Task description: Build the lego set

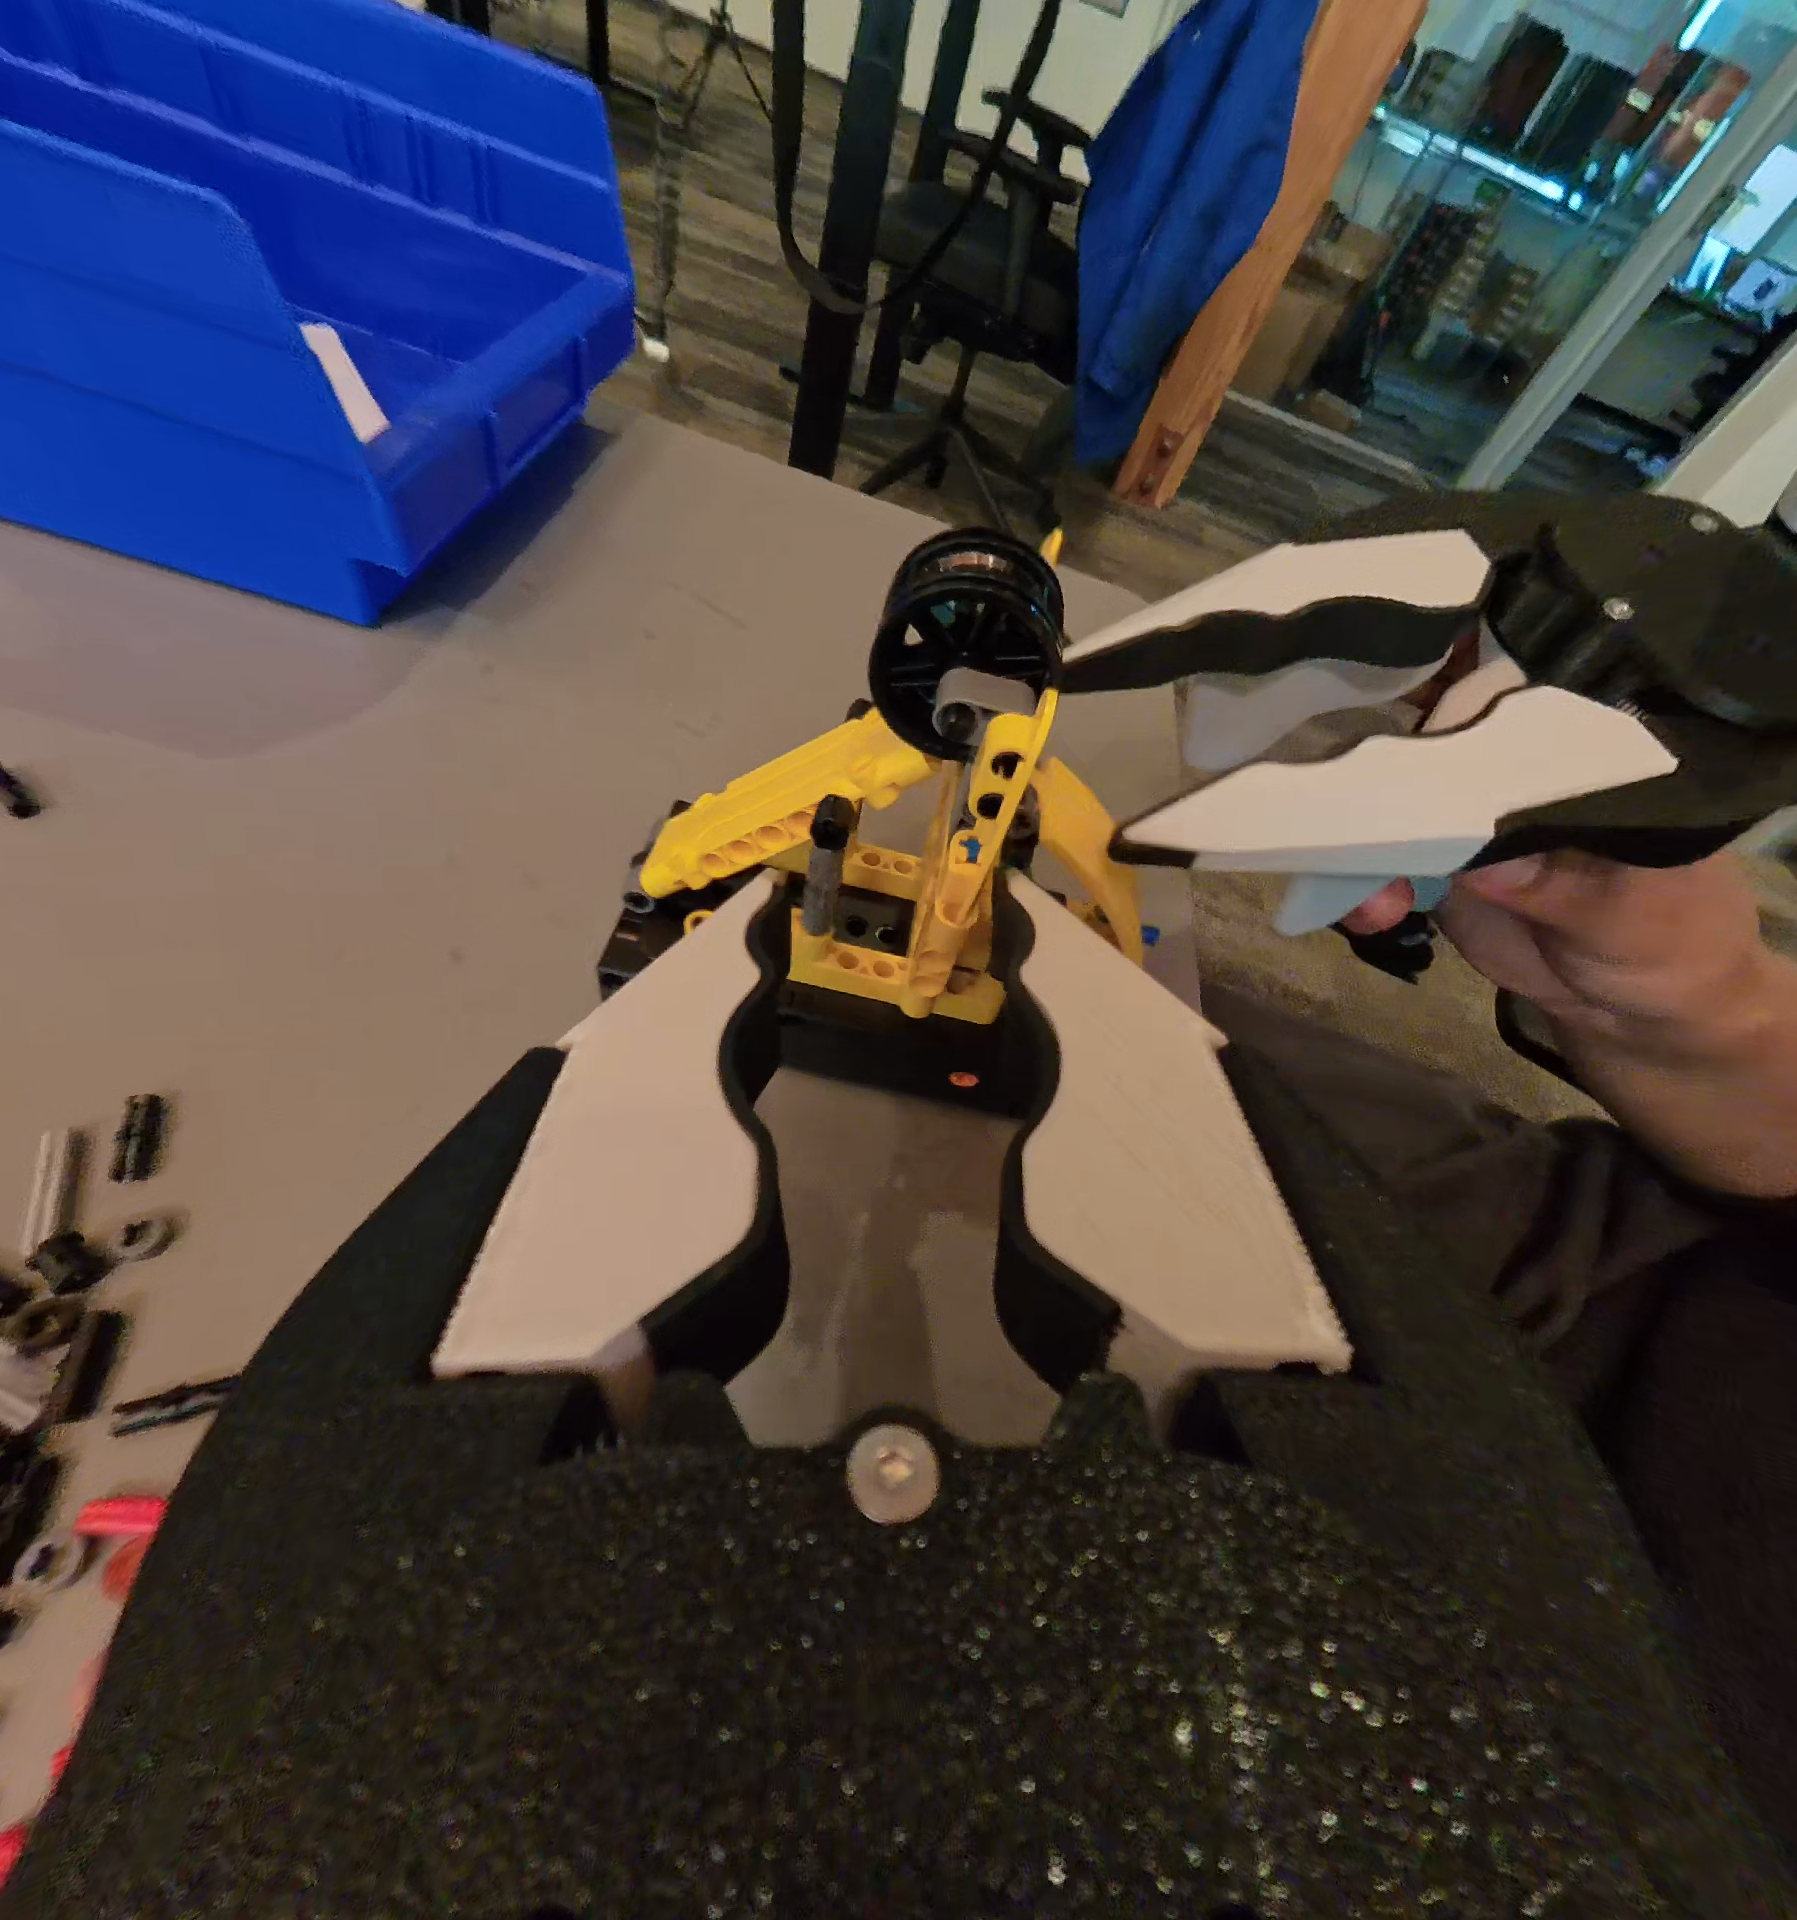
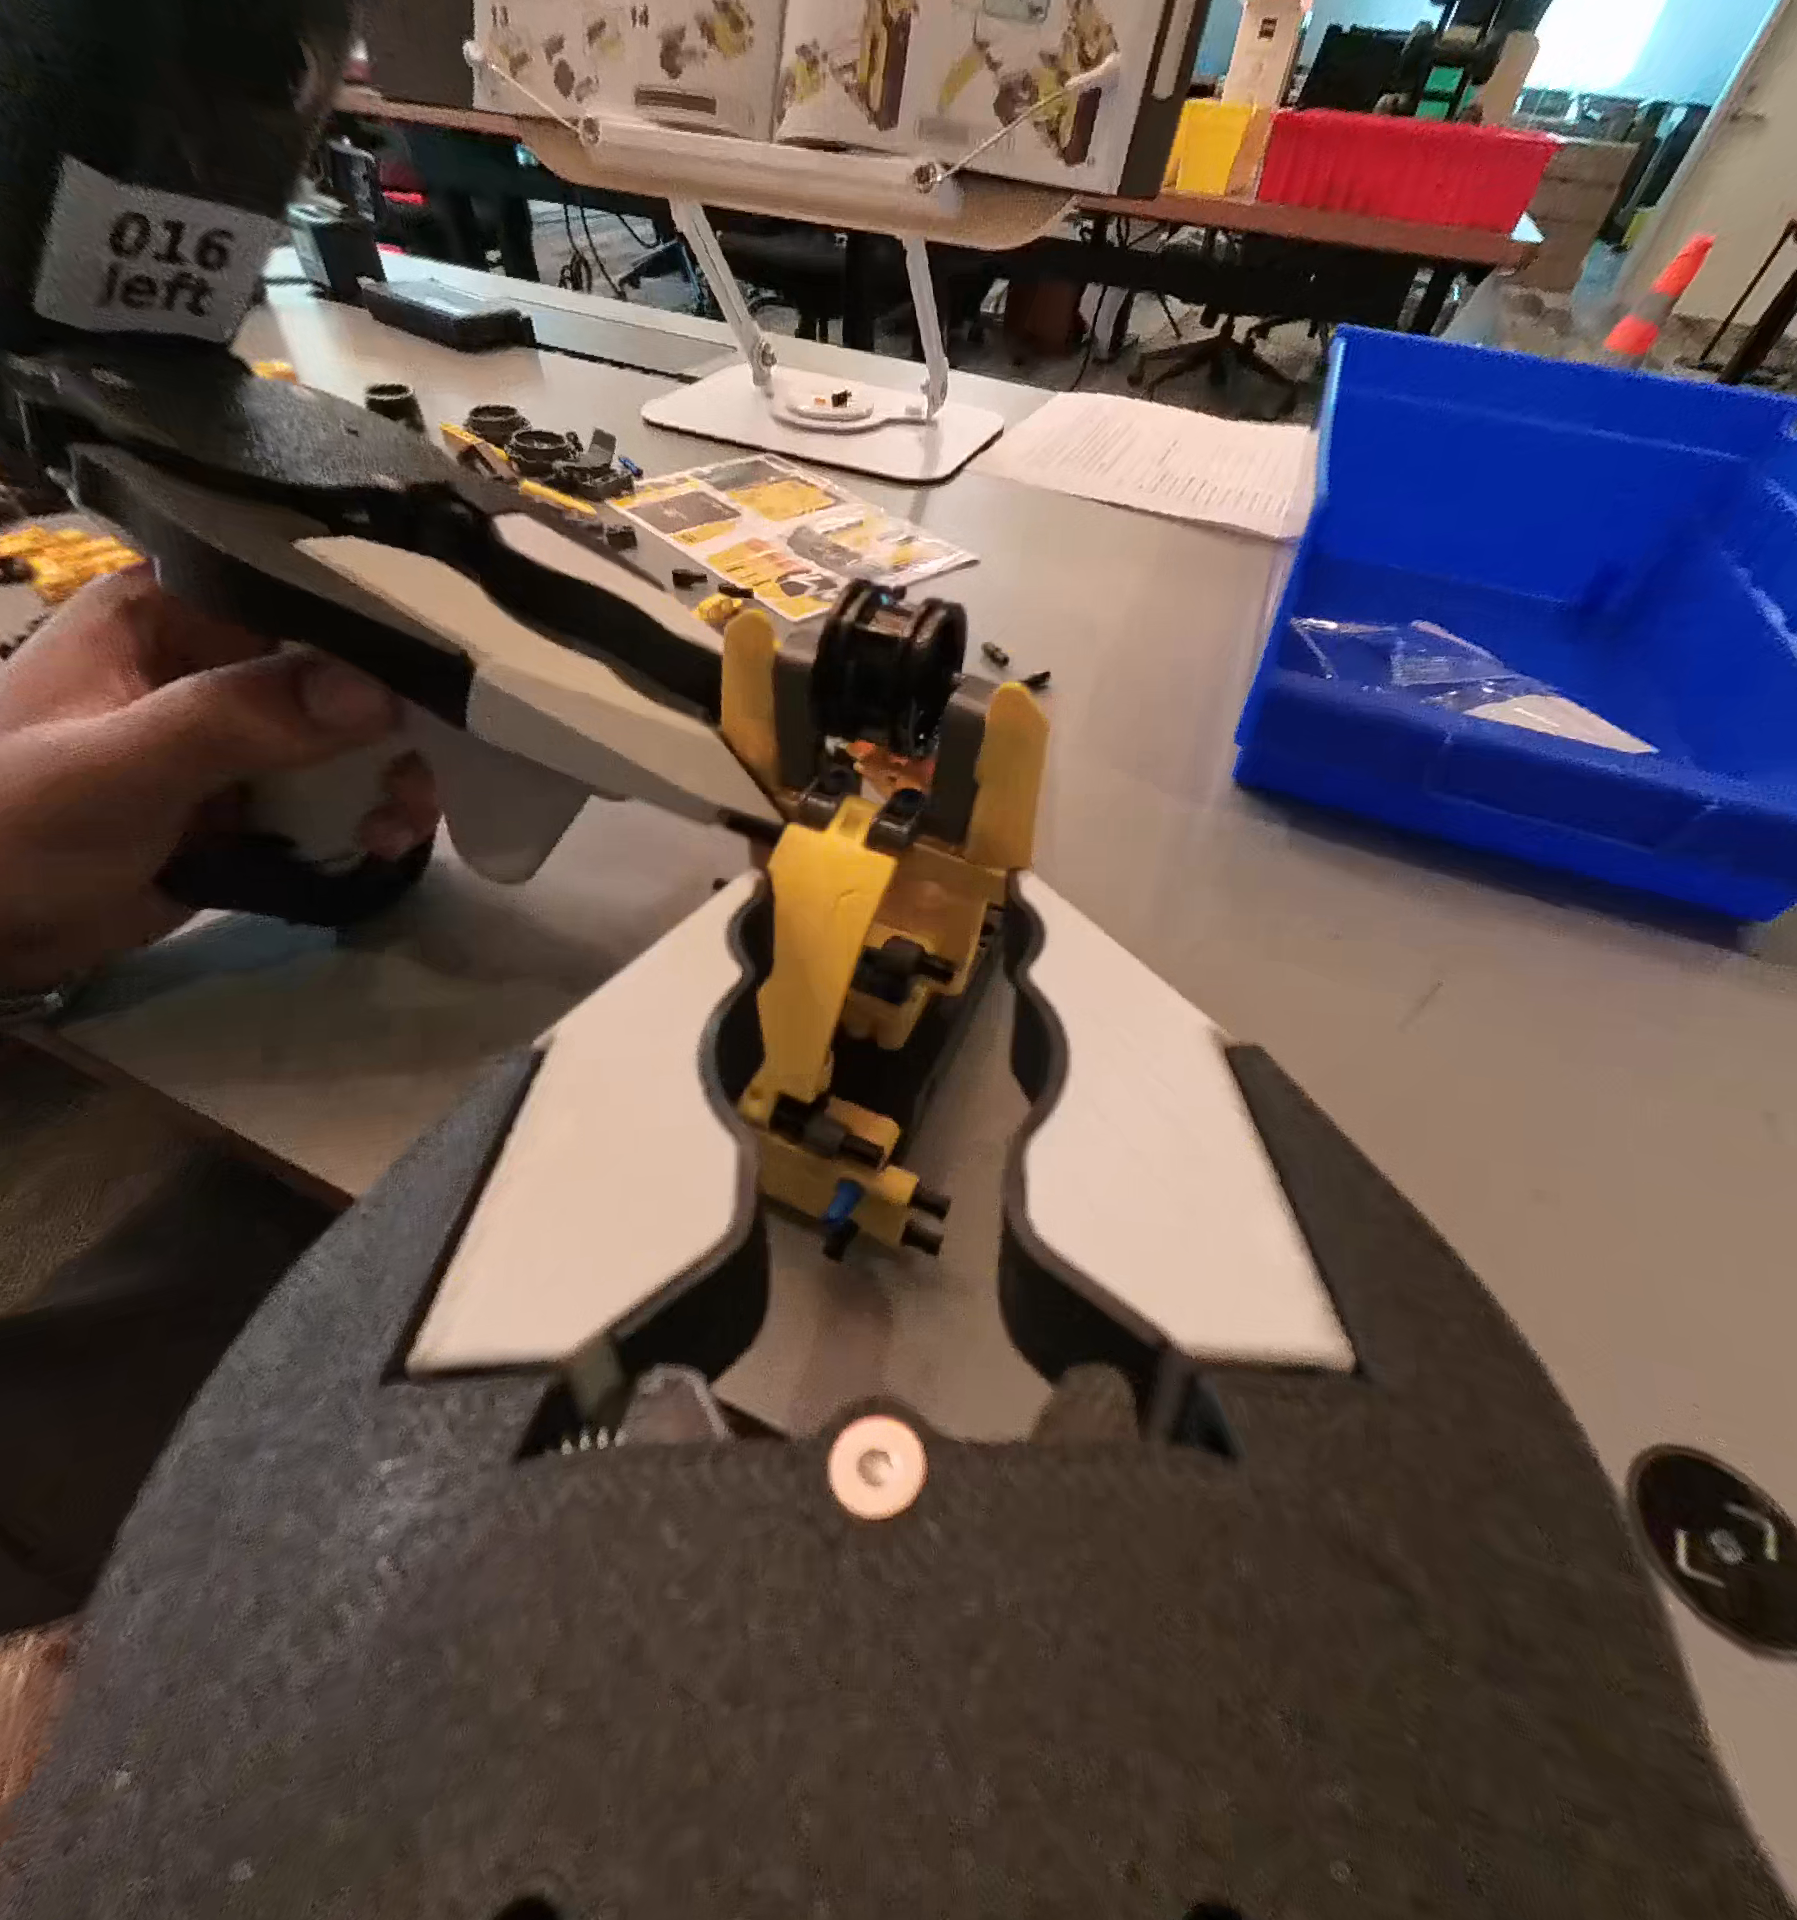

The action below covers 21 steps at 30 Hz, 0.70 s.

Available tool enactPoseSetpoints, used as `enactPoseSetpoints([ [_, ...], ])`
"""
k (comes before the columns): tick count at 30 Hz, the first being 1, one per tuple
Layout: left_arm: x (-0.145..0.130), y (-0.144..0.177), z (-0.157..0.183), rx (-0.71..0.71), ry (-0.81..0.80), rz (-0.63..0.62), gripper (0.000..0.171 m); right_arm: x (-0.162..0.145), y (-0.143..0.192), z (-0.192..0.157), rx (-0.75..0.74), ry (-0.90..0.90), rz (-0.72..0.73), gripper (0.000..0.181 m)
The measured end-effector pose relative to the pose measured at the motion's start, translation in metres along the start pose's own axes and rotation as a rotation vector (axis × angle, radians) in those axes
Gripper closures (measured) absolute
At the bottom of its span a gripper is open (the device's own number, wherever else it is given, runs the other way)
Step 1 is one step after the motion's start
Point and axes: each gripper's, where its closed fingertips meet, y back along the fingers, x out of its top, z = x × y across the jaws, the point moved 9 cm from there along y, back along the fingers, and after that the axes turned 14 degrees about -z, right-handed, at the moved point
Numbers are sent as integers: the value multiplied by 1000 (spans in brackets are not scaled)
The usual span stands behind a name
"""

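A yellow and black brick model [image 1: 769, 821] with a black wheel [image 1: 961, 644] on top stands on the grey table. My left gripper [image 1: 894, 883] straddles its black base and yellow frame, and its jaws press the sides. In the right wrist view it comes in from the left [image 2: 754, 748] and meets the model [image 2: 832, 935] below the wheel [image 2: 889, 655]. My right gripper [image 2: 889, 883] is open, with the model showing between its fingers. In the left wrist view its tips [image 1: 1091, 756] stand apart beside the model's yellow arc and the wheel.
A blue bin [image 1: 250, 312] stands at the far left; it also shows in the right wrist view [image 2: 1548, 644]. Loose small parts [image 1: 42, 1299] lie at the left. More parts [image 2: 541, 457], an instruction sheet [image 2: 780, 530] and a booklet stand [image 2: 821, 416] lie beyond. The table edge [image 1: 1200, 987] runs right of the model. My right gripper's tips are some 4 cm from the wheel [image 2: 889, 655].
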Motion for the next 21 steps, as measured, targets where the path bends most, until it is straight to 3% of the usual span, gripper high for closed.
enactPoseSetpoints([
  [4, -1, 11, -3, -5, 10, 77, 133, -19, 18, -8, -67, -18, 61, 117],
  [7, -1, 14, -6, -10, 36, 98, 132, -40, 20, -27, -34, -87, 115, 80],
  [8, -1, 14, -7, -4, 46, 103, 132, -45, 16, -34, -32, -92, 114, 75],
  [11, -1, 14, -8, 7, 55, 107, 132, -50, -3, -42, -90, -63, 78, 75],
  [15, -1, 13, -7, 13, 47, 99, 132, -46, -21, -39, -46, -63, -3, 75],
  [19, -2, 10, -3, -12, 18, 70, 133, -43, -29, -31, -29, -36, -93, 97],
  [21, -2, 9, -2, -11, 11, 64, 133, -42, -29, -27, -12, -44, -100, 99],
])
